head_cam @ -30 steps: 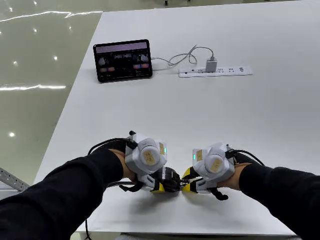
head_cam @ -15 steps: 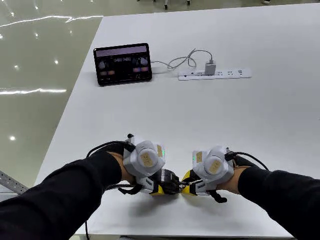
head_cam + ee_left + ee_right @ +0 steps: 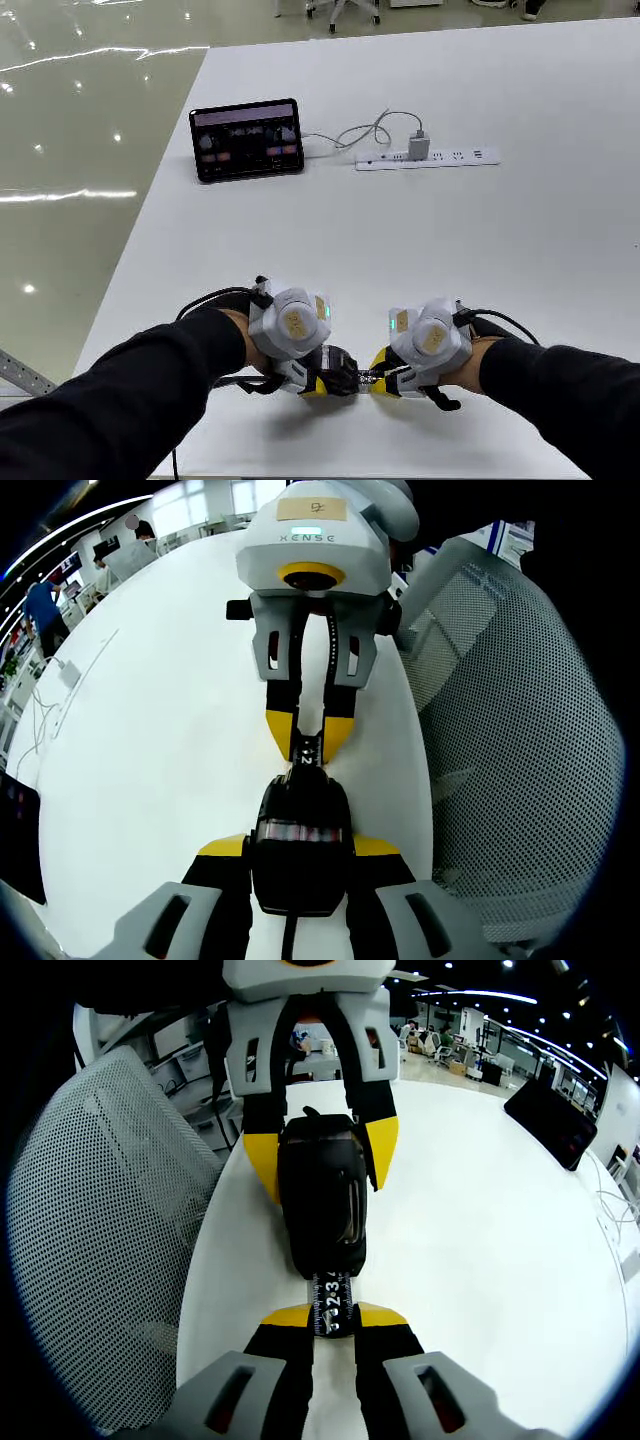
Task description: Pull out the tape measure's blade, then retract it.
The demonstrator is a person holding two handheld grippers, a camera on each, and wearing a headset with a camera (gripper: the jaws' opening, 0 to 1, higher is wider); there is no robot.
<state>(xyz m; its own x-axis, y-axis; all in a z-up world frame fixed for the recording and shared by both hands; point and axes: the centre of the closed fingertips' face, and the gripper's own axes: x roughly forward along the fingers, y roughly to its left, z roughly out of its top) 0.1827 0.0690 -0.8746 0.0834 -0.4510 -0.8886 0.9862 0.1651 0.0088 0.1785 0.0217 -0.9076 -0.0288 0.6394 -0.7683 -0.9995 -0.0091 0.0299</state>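
- The left gripper (image 3: pixel 300 846) has its jaws clamped on the black case of the tape measure (image 3: pixel 300 810), low over the near edge of the white table (image 3: pixel 450 250).
- The right gripper (image 3: pixel 334 1318), just beside the case, pinches the short exposed blade (image 3: pixel 331 1295), its jaws nearly together.

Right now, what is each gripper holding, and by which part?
The left gripper clamps the tape measure case by its two sides. The right gripper pinches the blade at its short pulled-out end, close to the case.
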